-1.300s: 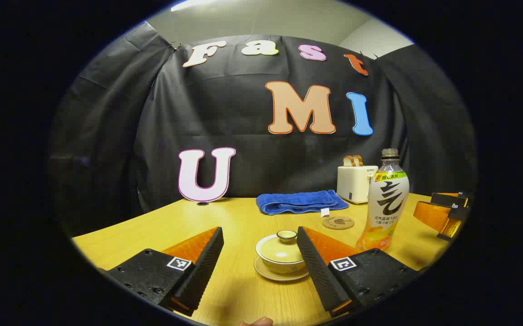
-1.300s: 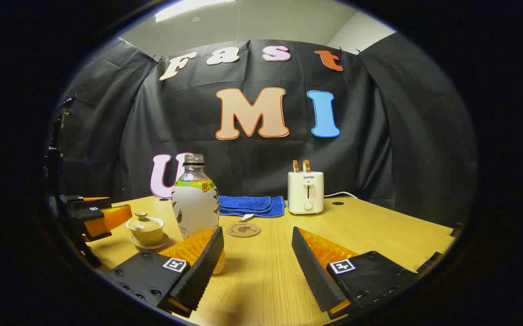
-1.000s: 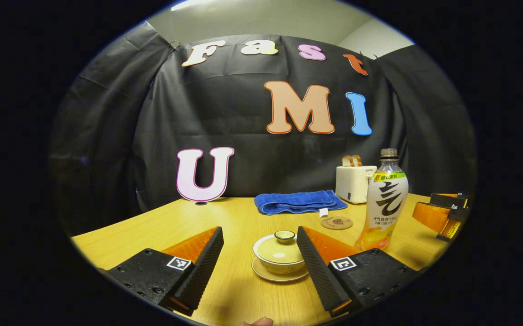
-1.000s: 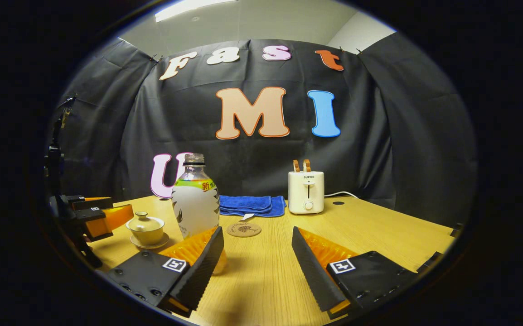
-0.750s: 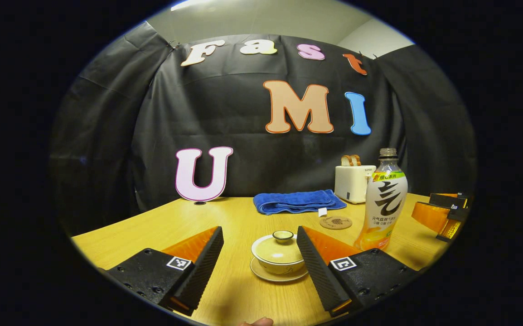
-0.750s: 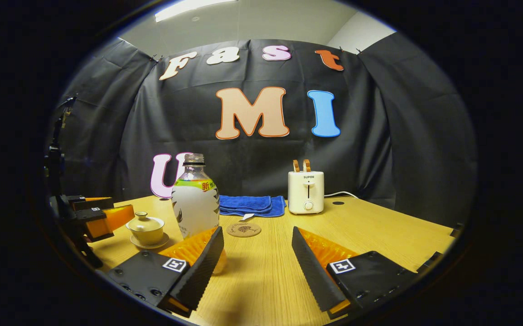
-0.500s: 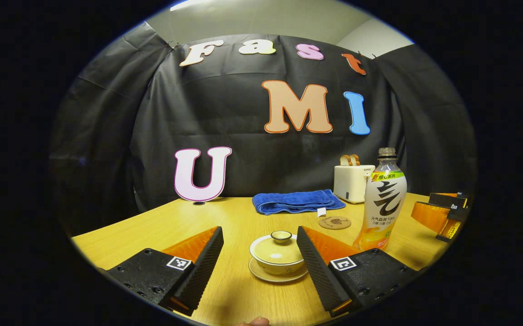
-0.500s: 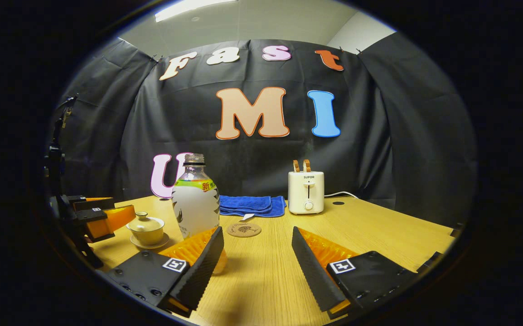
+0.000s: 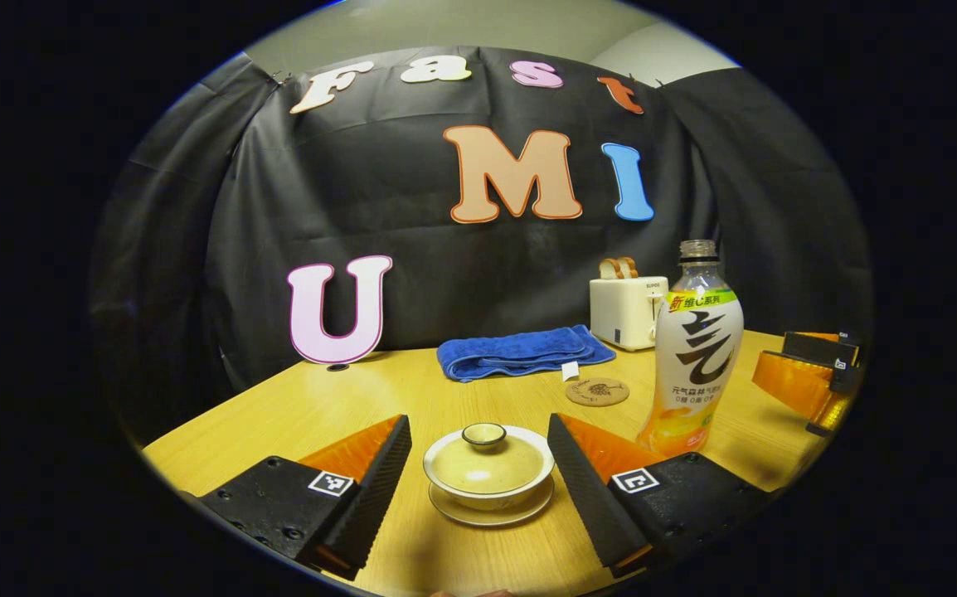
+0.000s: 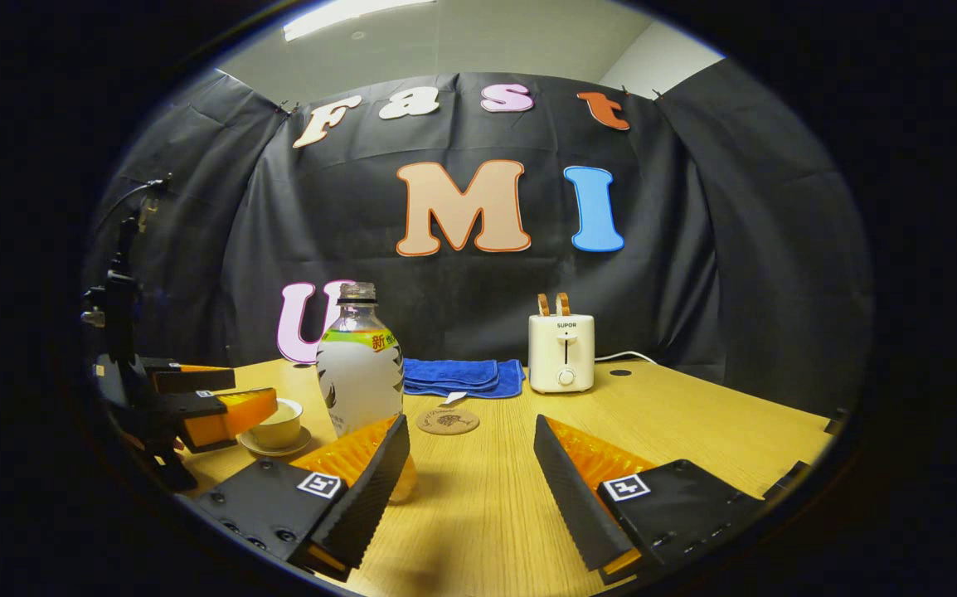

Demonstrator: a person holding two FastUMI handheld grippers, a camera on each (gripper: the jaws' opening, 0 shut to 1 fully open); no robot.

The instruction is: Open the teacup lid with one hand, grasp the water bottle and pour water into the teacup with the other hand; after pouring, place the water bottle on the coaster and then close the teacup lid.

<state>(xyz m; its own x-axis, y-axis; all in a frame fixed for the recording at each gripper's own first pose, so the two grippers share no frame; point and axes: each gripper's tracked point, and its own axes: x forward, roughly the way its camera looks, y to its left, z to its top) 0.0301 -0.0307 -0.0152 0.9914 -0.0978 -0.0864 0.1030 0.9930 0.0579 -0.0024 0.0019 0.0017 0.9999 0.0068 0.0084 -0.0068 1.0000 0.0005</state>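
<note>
Left hand-held gripper (image 9: 478,464): standing wide open, fingers flanking the lidded teacup (image 9: 487,467), gripping nothing.
Right hand-held gripper (image 10: 470,464): gaping wide, holding nothing.
Water bottle (image 10: 360,369): standing upright on the desk (image 10: 694,431), near the coaster (image 10: 447,421).

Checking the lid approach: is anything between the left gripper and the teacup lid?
Nothing visible. The left gripper is open, its fingers flanking the teacup lid without touching it; the water bottle stands off to one side.
</note>
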